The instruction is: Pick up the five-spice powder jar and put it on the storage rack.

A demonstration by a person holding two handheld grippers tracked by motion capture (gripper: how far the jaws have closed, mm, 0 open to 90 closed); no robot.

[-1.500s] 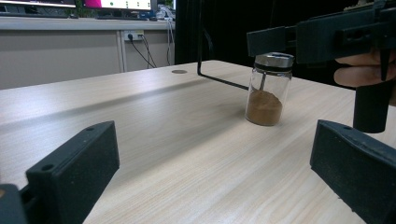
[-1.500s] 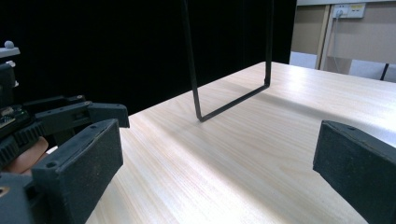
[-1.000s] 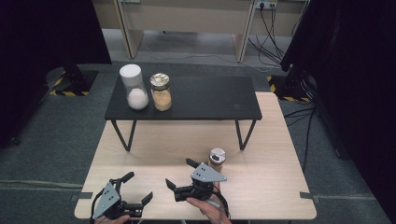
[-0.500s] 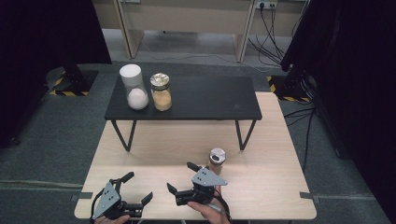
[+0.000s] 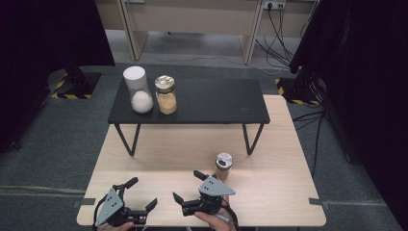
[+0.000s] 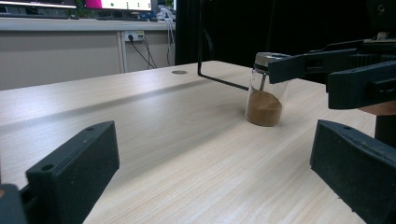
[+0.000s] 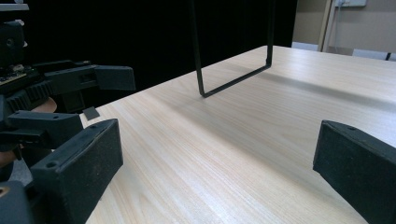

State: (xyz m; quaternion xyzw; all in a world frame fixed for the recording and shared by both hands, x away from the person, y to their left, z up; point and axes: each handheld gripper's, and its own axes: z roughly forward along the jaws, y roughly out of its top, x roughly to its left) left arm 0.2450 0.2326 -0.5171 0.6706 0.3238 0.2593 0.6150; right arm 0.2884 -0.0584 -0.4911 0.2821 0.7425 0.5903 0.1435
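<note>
Resting low on the wooden table [image 5: 269,192], left gripper [image 5: 142,196] and right gripper [image 5: 189,185] both gaping wide, empty; glimpsing brown powder inside the spice jar [image 6: 265,88] beside the right gripper; barely shifting since earlier.

A low black table [image 5: 211,103] on thin bent-rod legs is set on the far half of the light wooden table [image 5: 269,192]. On its left end two jars are stood side by side, near each other: a white-lidded jar [image 5: 136,90] with white content, and right of it a metal-lidded jar [image 5: 166,95] with tan powder. Grey carpet [image 5: 57,139] is seen around the tables. Yellow-black hazard tape [image 5: 72,95] is seen at the stand bases left and right. Wall sockets with cables [image 5: 276,17] are seen at the back. Dark curtains [image 5: 365,72] are hung on both sides.
</note>
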